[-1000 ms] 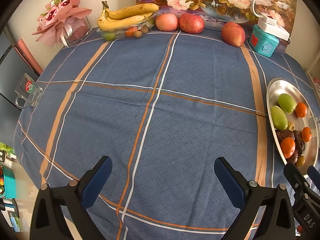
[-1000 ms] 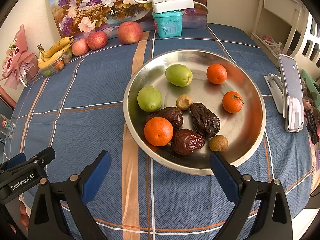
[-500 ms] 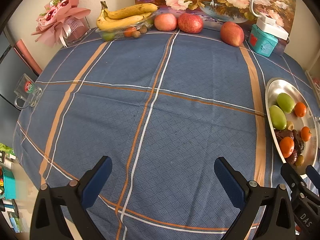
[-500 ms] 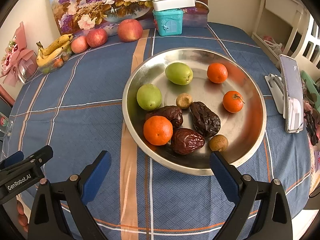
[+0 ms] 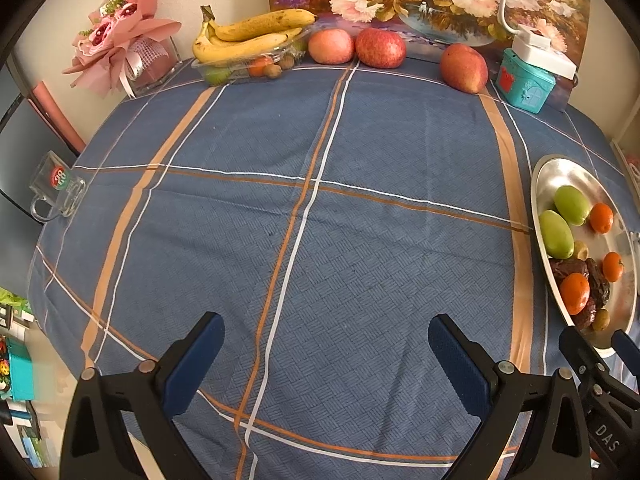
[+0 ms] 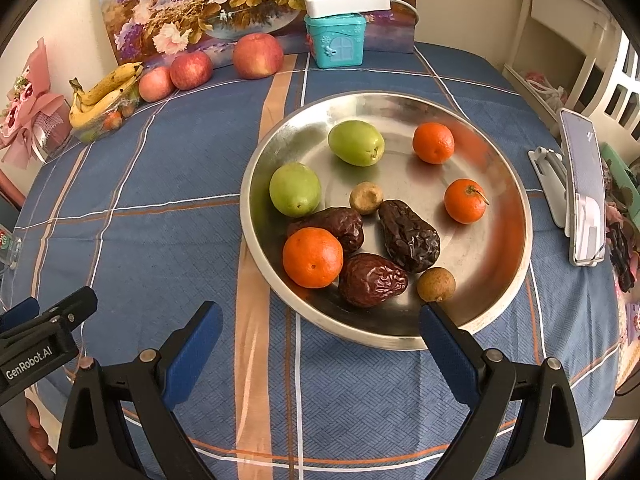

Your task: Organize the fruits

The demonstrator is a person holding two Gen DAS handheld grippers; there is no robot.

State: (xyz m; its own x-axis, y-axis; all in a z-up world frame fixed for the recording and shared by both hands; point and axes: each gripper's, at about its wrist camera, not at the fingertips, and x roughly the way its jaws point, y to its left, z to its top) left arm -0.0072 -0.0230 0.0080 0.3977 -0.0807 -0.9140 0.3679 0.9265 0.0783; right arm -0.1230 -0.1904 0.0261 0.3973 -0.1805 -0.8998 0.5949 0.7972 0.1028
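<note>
- Left hand-held gripper [image 5: 324, 354] hovers empty above the blue table [image 5: 320, 160], fingers spread wide.
- Right hand-held gripper [image 6: 320, 338] is likewise released, poised at the near rim of the metal plate [image 6: 500, 304].
- The plate holds oranges [image 6: 313, 257], green fruits [image 6: 295, 189] and dates [image 6: 408, 236].
- Bananas [image 5: 248, 36] and apples [image 5: 380, 48] sit along the far edge.

A tabletop [image 5: 360, 240] draped in blue cloth with orange and white stripes carries a steel plate [image 6: 500, 292] of mixed fruit at the right. Along the far edge stand three apples [image 5: 380, 47], a clear tray [image 5: 240, 72] topped with bananas [image 5: 248, 38], a teal house-shaped box [image 5: 524, 80] and a pink bouquet [image 5: 120, 48]. A glass mug [image 5: 58, 192] (red-and-green label) sits at the left edge.
</note>
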